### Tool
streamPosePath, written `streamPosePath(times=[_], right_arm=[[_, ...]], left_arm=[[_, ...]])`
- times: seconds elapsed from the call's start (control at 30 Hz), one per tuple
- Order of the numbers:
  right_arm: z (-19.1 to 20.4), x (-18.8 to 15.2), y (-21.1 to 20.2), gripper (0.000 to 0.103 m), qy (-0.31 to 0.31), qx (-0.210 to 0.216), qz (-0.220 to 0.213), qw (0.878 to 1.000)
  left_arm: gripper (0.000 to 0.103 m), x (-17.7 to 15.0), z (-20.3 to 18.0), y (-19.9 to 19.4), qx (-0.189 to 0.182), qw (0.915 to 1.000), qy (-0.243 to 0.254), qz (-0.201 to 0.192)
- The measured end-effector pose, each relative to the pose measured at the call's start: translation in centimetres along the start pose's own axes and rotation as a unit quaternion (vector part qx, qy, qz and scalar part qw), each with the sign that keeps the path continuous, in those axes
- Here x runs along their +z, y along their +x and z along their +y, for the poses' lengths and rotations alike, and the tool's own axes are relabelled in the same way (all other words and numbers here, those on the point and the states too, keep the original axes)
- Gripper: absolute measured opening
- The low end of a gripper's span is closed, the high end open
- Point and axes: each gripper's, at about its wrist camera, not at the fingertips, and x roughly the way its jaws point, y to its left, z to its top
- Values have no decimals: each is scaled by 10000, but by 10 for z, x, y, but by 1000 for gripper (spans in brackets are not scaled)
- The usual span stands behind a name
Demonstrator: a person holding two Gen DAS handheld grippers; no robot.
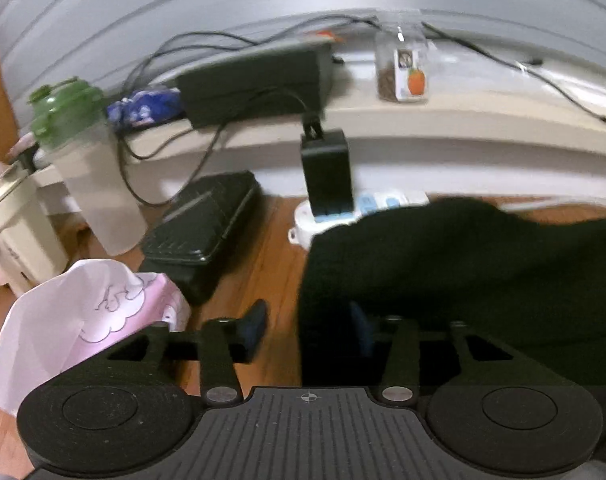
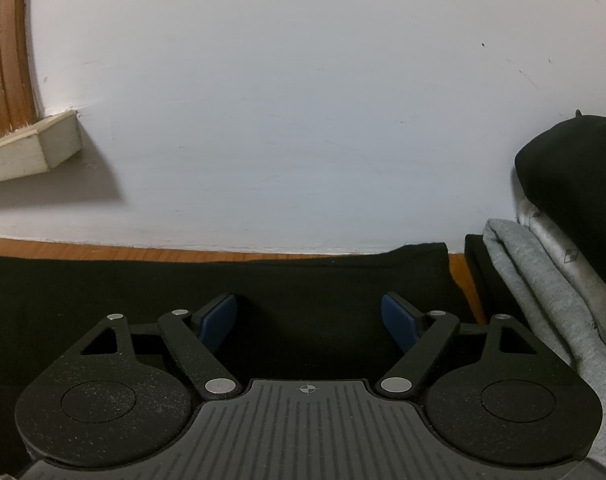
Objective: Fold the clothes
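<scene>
Black garment (image 2: 263, 292) spread flat across wooden surface (image 1: 271, 248), filling lower half of right wrist view and reaching almost to white wall (image 2: 283, 100); far edge straight, 1 corner visible at right, with a strip of bare wood beyond it. In left wrist view, same dark cloth (image 1: 463, 280) bulked and raised at right, left border dropping to the wood. Judged soft, limp and light: no stiffness to hold a fold, likely to sag and drag when lifted, not fragile, unlikely to slip from rubbery pads. Best hold judged at an edge or corner, pinching 1 or 2 layers, not the flat middle.

Stack of folded clothes (image 2: 551, 280) at far right of right wrist view: grey piece, pale printed piece, black piece on top, just beside the spread garment.

Pink-and-white printed cloth (image 1: 91, 312) at lower left of left wrist view, apart from the black garment.

Clutter behind: shaker bottle with green lid (image 1: 87, 168), black case (image 1: 203, 236), white power strip (image 1: 343, 216), jar (image 1: 403, 68) on a ledge.

Right gripper (image 2: 309, 322): fingers (image 2: 399, 320) spread wide over black cloth, nothing pinched.

Left gripper (image 1: 309, 326): fingers (image 1: 255, 324) parted, straddling garment border, right finger almost lost against the cloth; no grip evident.
</scene>
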Motion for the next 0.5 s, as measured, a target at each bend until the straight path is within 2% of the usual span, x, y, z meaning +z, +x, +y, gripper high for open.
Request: streamPosePath(times=[0.13, 0.23, 0.3, 0.33, 0.5], right_arm=[[-70, 16, 32, 79, 5, -9, 8, 10000], [-100, 2, 24, 80, 11, -13, 11, 10000], [-133, 2, 30, 80, 24, -23, 17, 10000], [-150, 19, 52, 80, 28, -25, 20, 10000], [-226, 33, 83, 80, 50, -42, 31, 10000]], left_arm=[[62, 5, -13, -12, -9, 9989, -121, -459], [61, 10, -40, -15, -450, 9965, 129, -686], [58, 15, -65, -10, -778, 9942, 356, -658], [57, 18, -78, -7, -942, 9925, 475, -622], [50, 22, -137, 25, -1687, 9816, 861, -251]])
